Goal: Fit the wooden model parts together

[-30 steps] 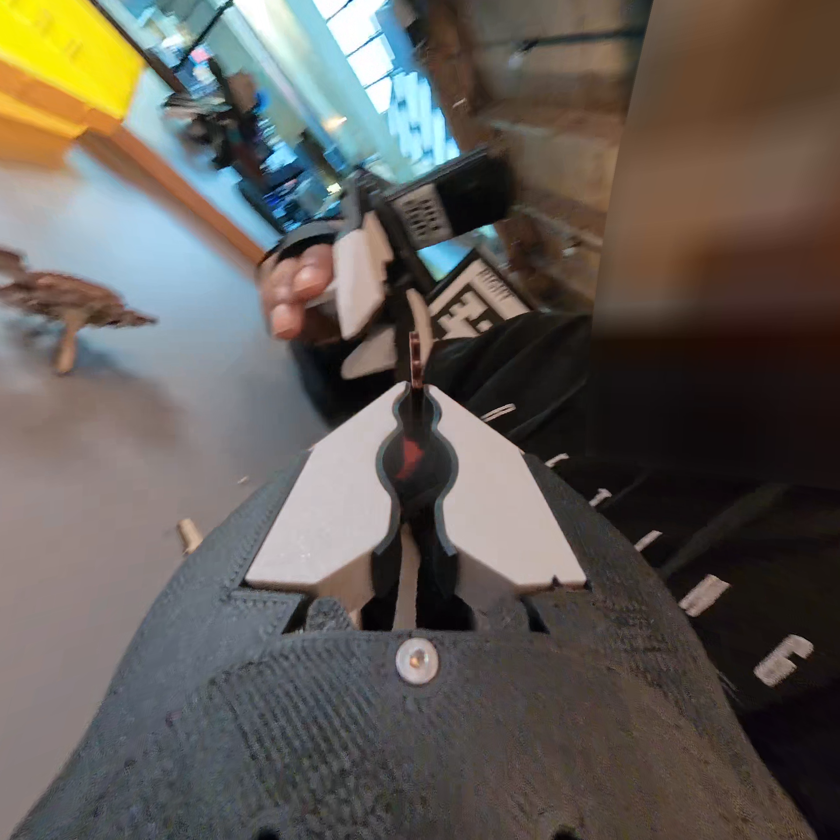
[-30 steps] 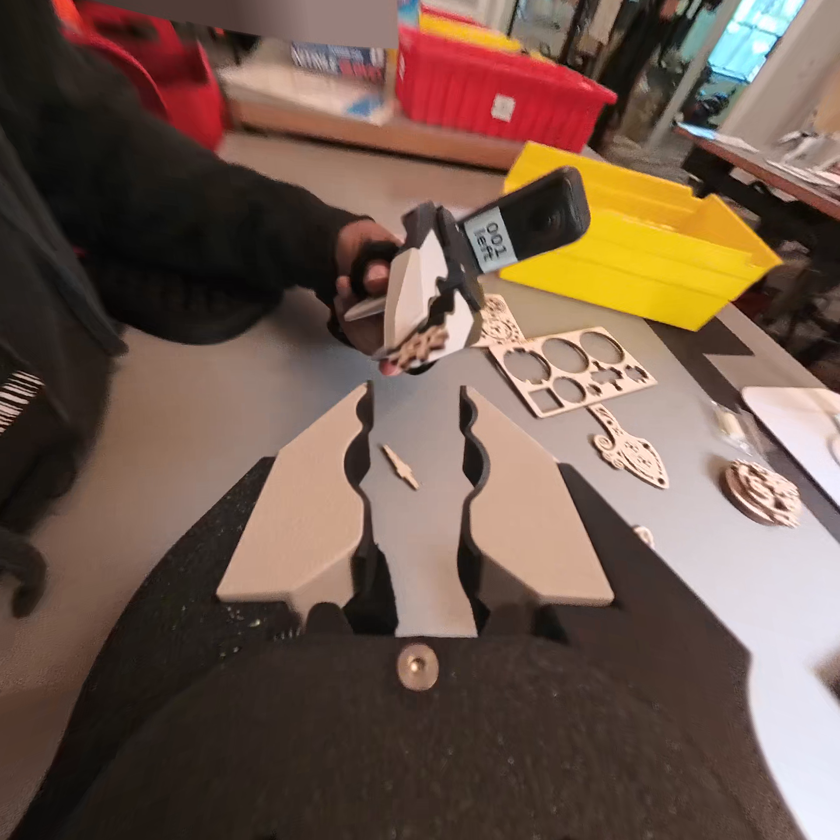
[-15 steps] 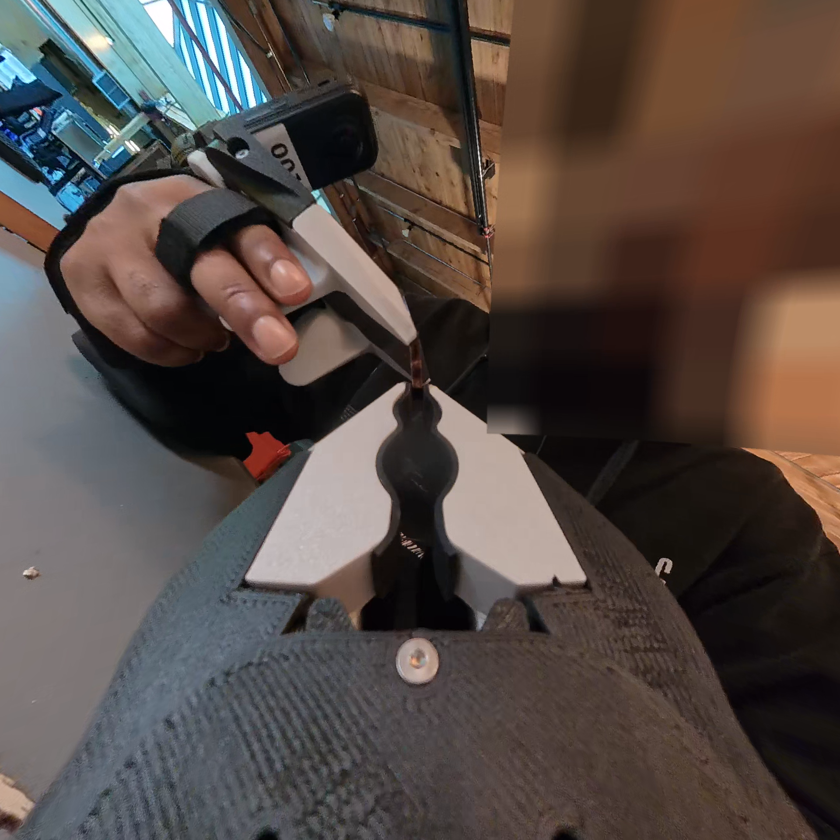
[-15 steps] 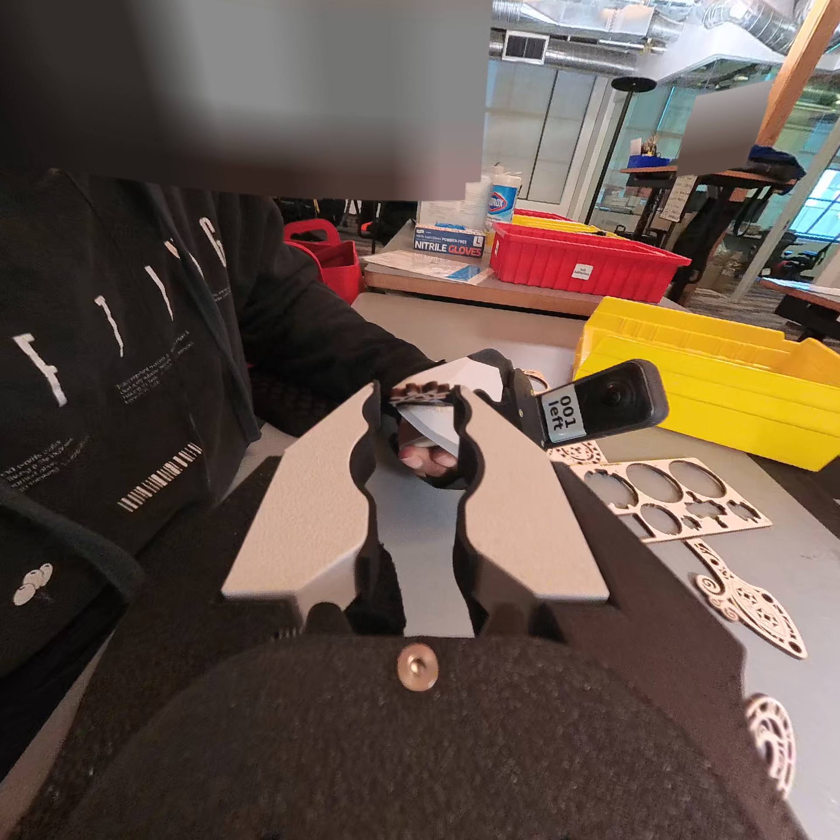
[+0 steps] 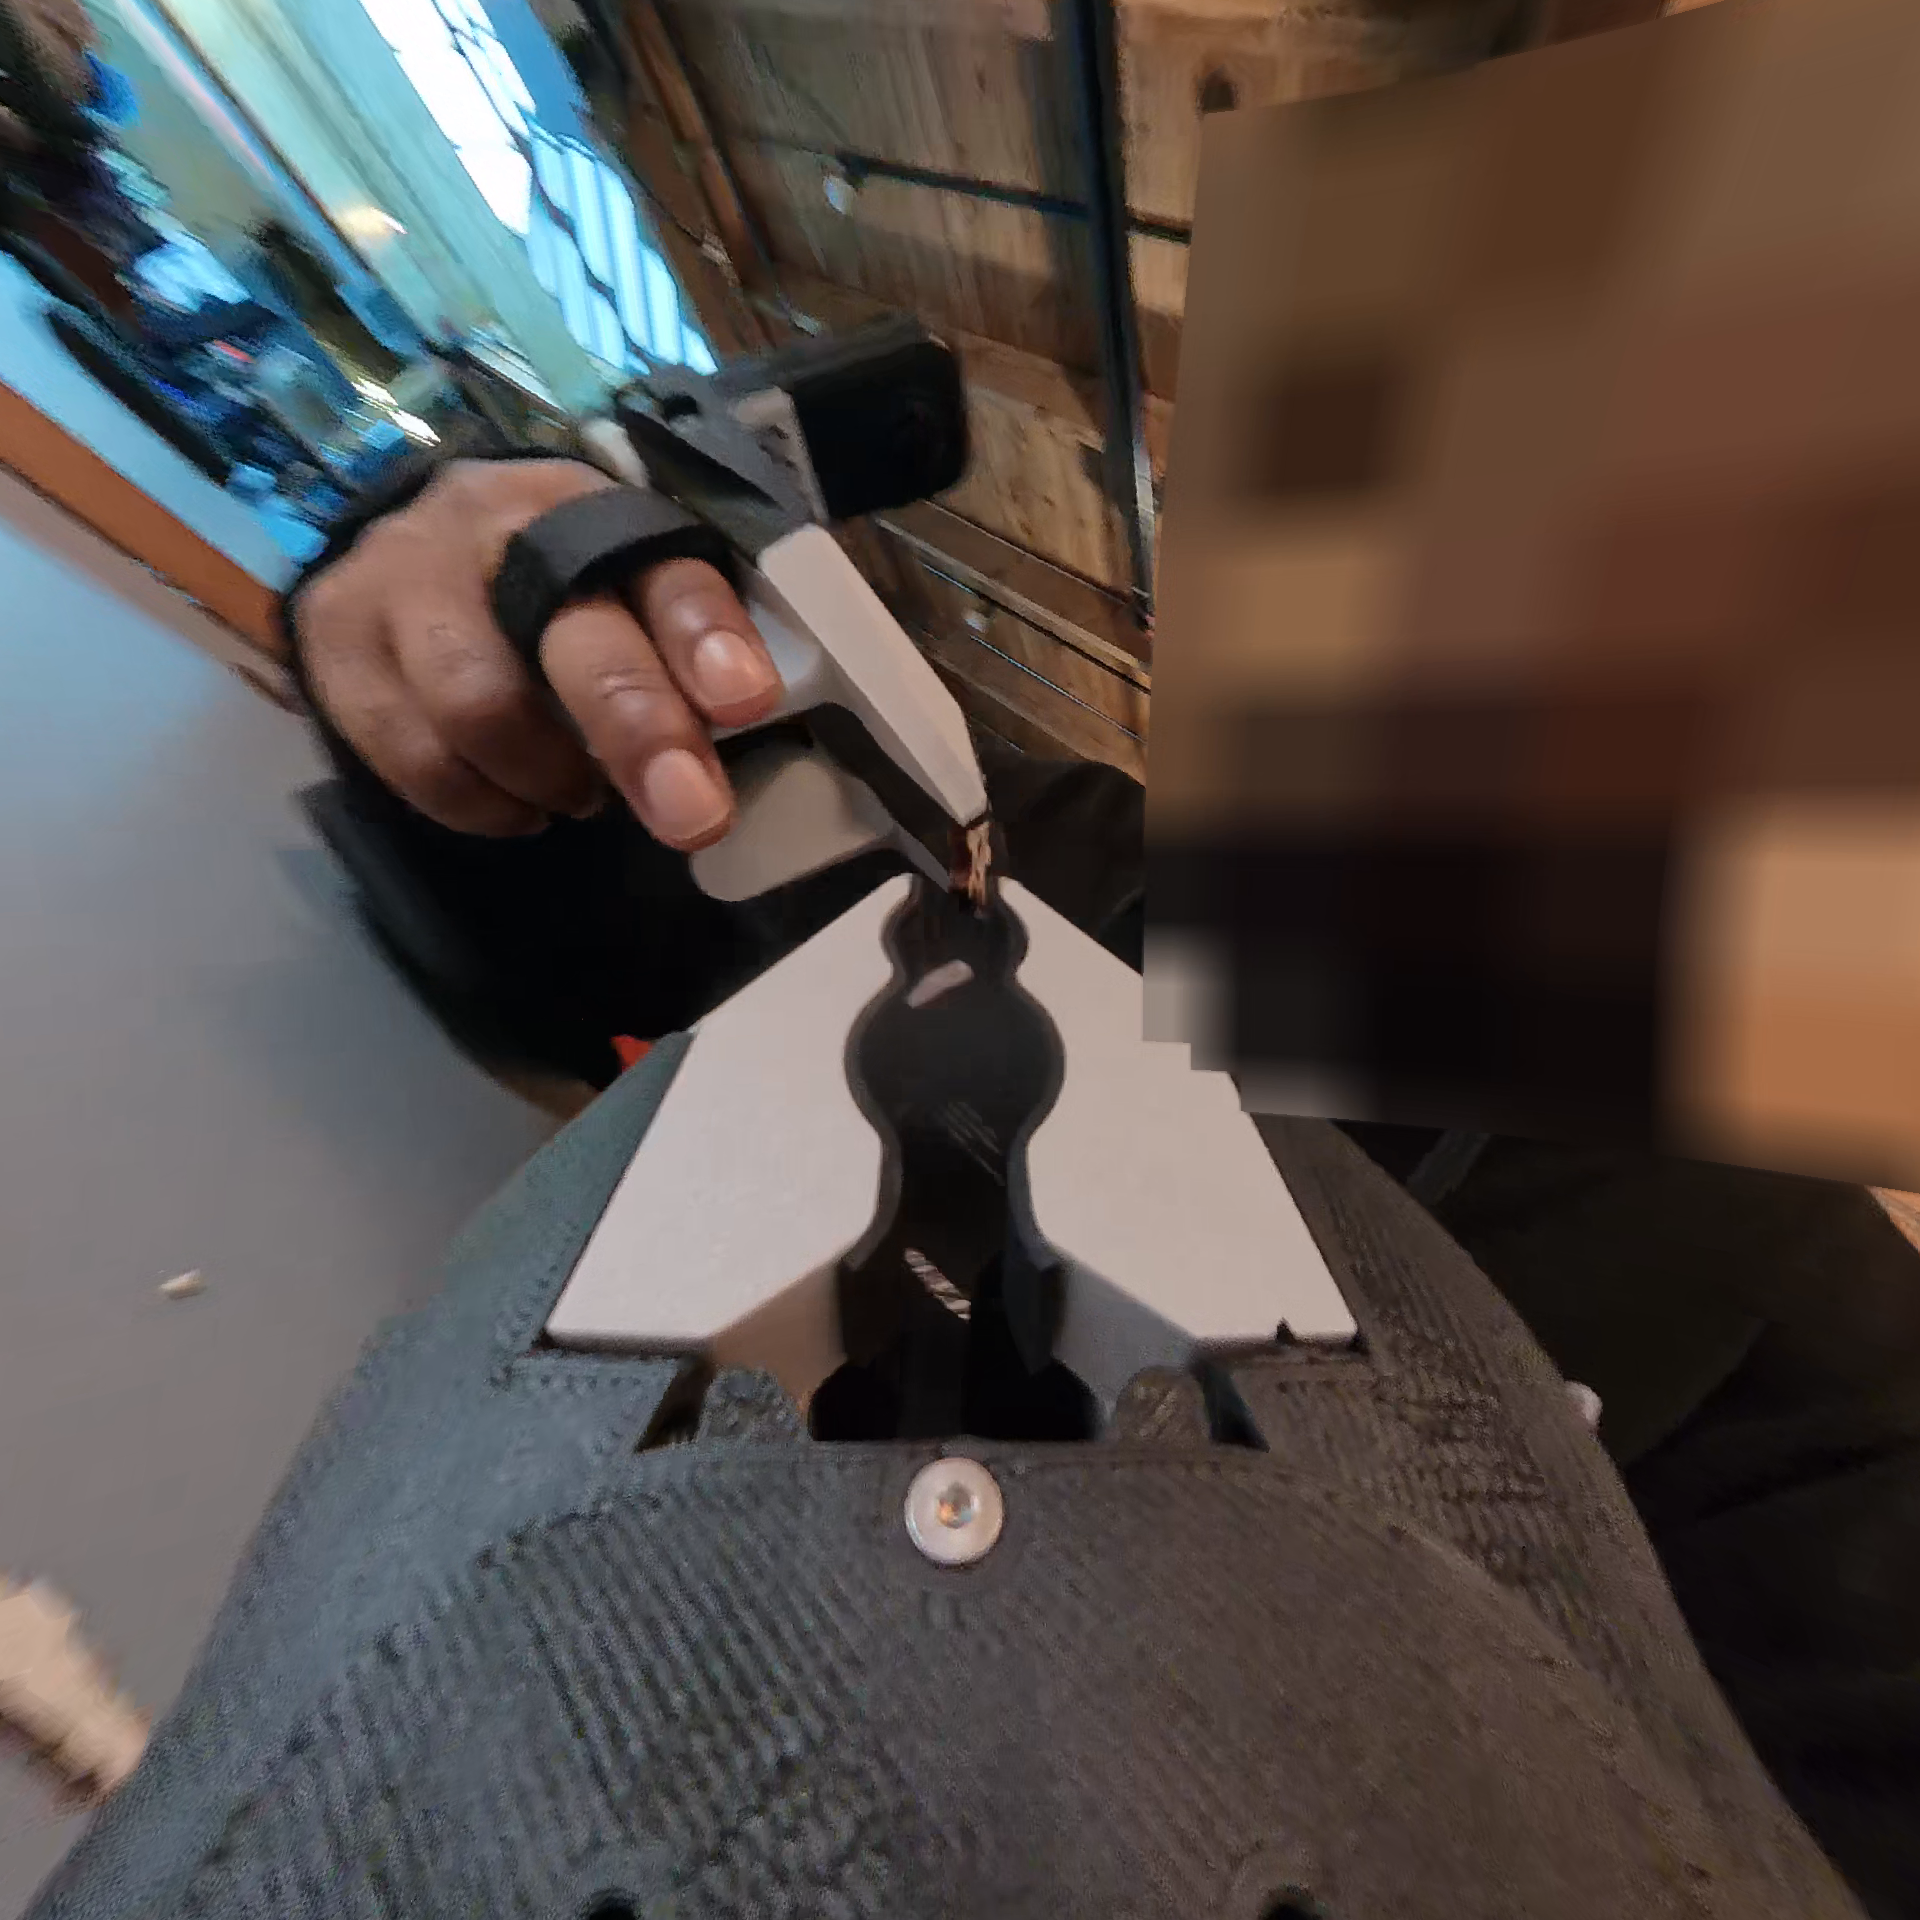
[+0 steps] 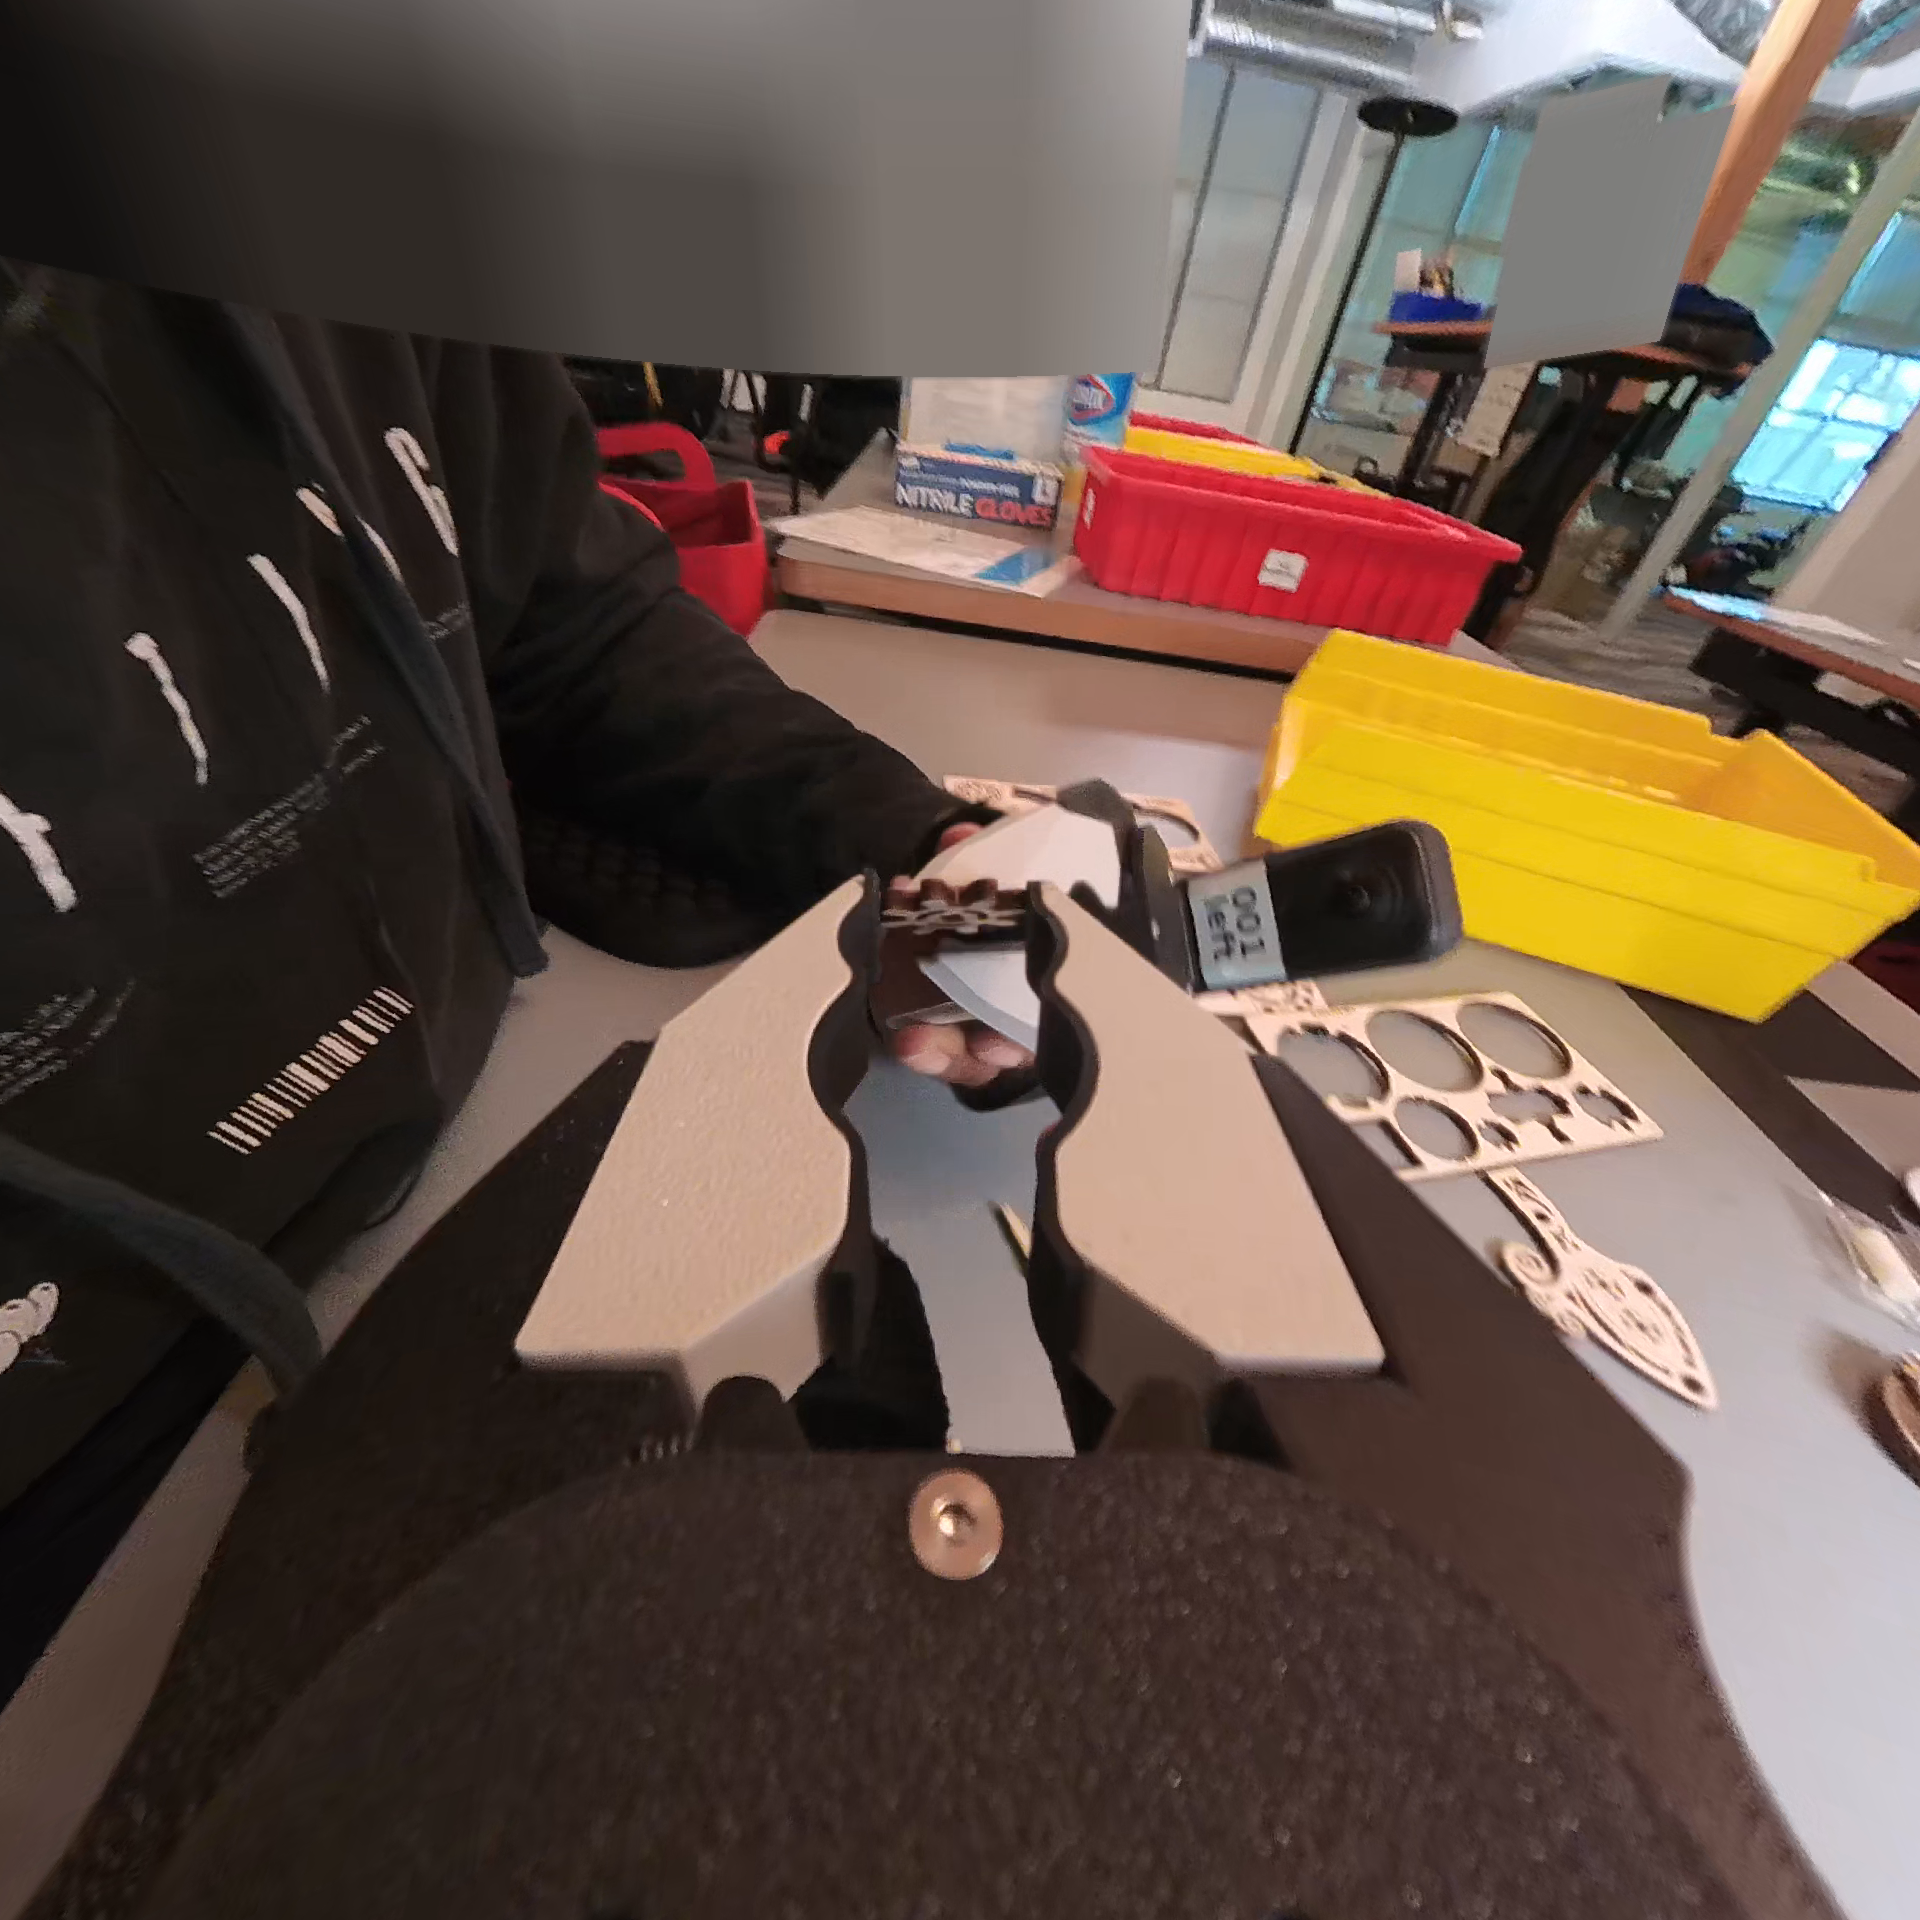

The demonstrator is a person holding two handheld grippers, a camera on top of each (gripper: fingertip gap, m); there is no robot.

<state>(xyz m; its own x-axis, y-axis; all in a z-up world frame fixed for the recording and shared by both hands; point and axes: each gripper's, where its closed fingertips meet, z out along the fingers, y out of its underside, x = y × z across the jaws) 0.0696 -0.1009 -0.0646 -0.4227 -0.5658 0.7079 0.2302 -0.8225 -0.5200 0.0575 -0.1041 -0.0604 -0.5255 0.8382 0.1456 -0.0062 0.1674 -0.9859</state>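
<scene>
**Inspector A:** Left first?

**Inspector B:** Black sweatshirt, white print. Left gripper: grey, smooth-faced tongs nearly pressed together, pinching the thin, toothed wooden gear by its flat faces. Right gripper: tongs part-spread, tips set against the gear's opposite edges, above the grey table.

**Inspector A:** Containers?

**Inspector B:** Ribbed red bin, small label; yellow bin; contents cannot be told. Pale cut-out wooden sheet lies flat before it.

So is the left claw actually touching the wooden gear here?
Touching. In the left wrist view the left claw is shut and the wooden gear sticks out from between its closed tips. In the right wrist view the gear also emerges from that claw.
</scene>
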